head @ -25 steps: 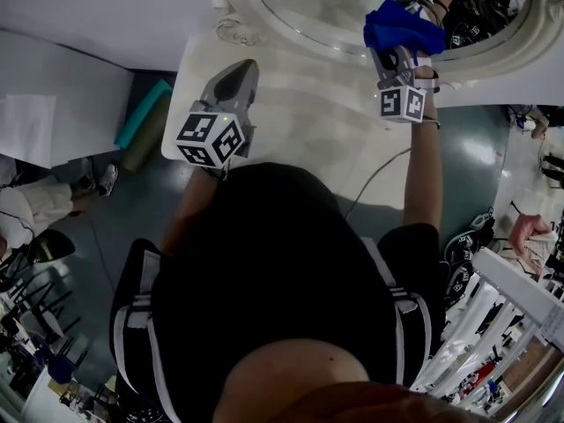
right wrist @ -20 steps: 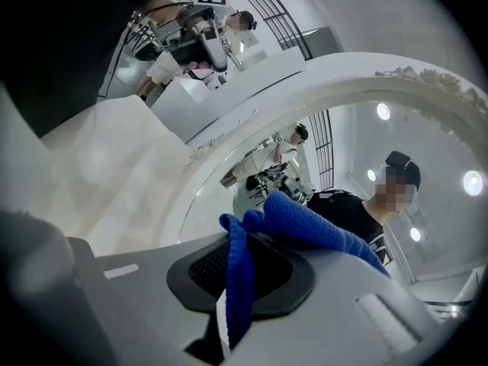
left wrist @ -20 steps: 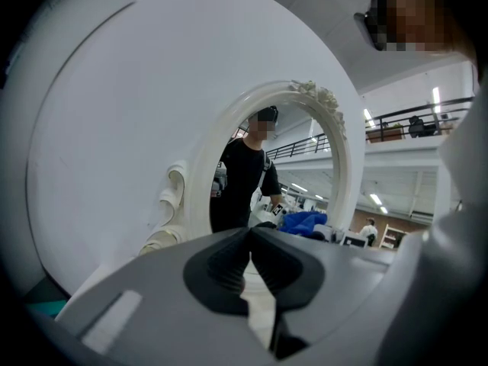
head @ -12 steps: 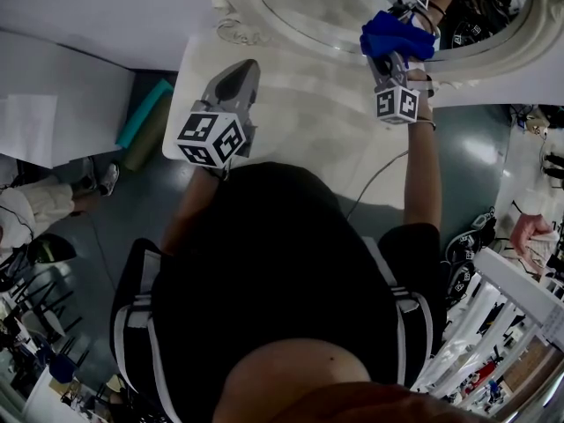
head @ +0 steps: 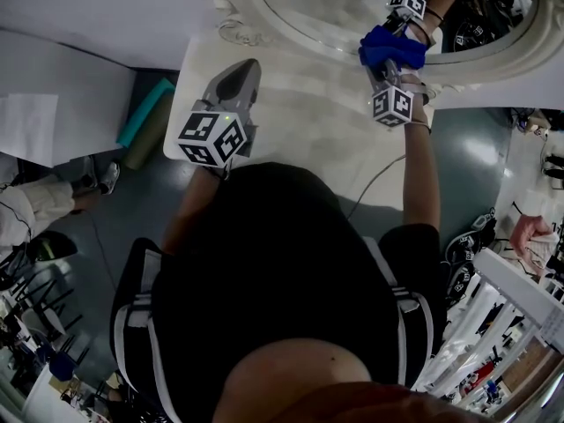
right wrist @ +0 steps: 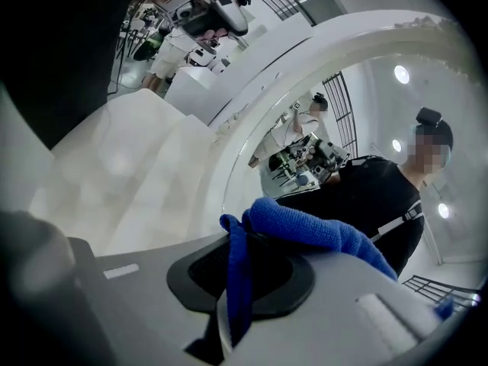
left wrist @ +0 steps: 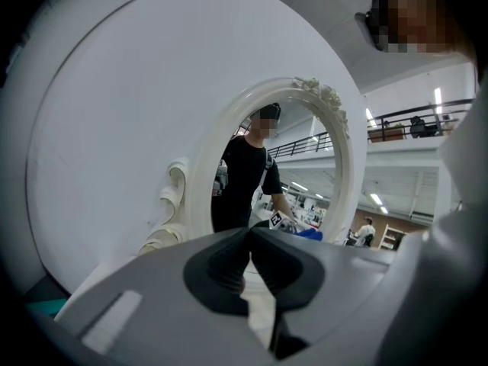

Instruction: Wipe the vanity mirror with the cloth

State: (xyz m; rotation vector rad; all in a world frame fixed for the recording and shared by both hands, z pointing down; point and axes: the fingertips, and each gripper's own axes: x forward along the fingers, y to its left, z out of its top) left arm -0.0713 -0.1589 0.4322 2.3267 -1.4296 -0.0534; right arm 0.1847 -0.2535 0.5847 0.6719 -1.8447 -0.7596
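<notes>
The vanity mirror (head: 335, 11) has an oval glass in an ornate white frame (left wrist: 202, 174) and stands at the far end of a white table (head: 291, 122). My right gripper (head: 386, 55) is shut on a blue cloth (head: 390, 45) and holds it against the lower right part of the glass. In the right gripper view the blue cloth (right wrist: 305, 231) bunches over the jaws, pinched between them. My left gripper (head: 236, 82) hovers over the table's left side, shut with nothing in it; the left gripper (left wrist: 249, 231) points at the mirror.
A teal object (head: 141, 113) lies on the floor left of the table. A cable (head: 374, 179) runs off the table's front edge. White railings (head: 502, 324) stand at the lower right. Reflections of a person and a hall show in the glass (right wrist: 358, 181).
My right gripper has slid the blue cloth leftward and slightly farther up along the mirror's lower edge. The left gripper has stayed where it was.
</notes>
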